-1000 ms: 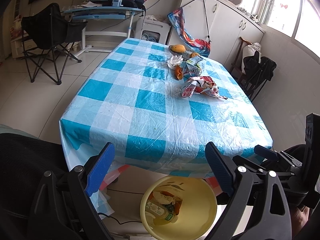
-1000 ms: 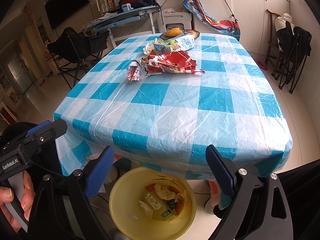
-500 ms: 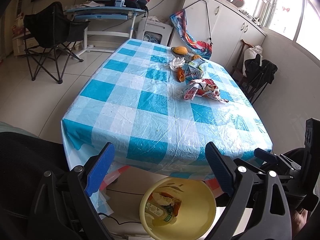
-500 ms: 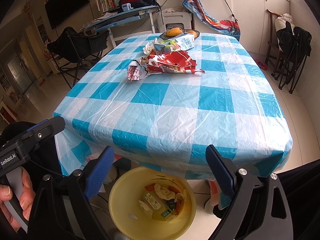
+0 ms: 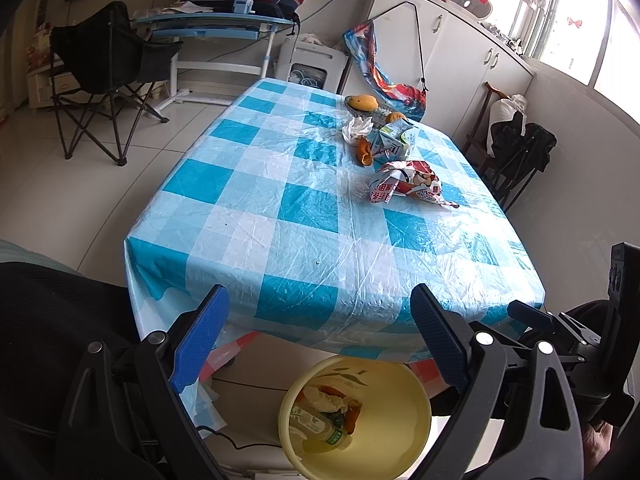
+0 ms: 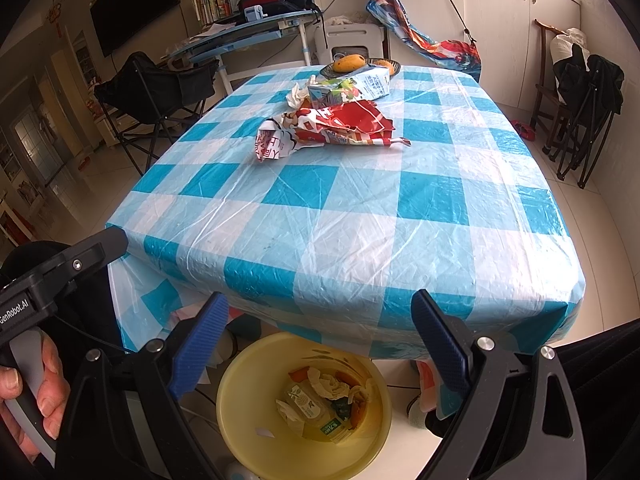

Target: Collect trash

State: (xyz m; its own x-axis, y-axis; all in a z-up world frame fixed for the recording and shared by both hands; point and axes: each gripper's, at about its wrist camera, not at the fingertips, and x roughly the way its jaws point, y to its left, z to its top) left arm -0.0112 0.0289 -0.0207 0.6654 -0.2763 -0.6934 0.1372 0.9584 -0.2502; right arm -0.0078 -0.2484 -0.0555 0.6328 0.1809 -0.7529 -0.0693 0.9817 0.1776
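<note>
Both jaws gape empty: left gripper [image 5: 318, 346] and right gripper [image 6: 320, 344] hover over the bin [image 6: 240, 412]. On the table [image 6: 360, 216], far ahead: tissue [image 6: 295, 95], carton [image 6: 352, 86], wrapper [image 6: 332, 126], one each, perhaps a peel. Wrapper lies crosswise, nearest; right gripper seems closer.

Near tabletop [image 6: 344, 216] lies bare; red wrapper [image 6: 340, 126] and carton [image 6: 352, 86] crowd the far end

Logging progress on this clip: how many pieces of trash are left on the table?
4: red wrapper nearest, milk carton behind it, white tissue and orange peel beside the carton. More may hide behind these.
</note>
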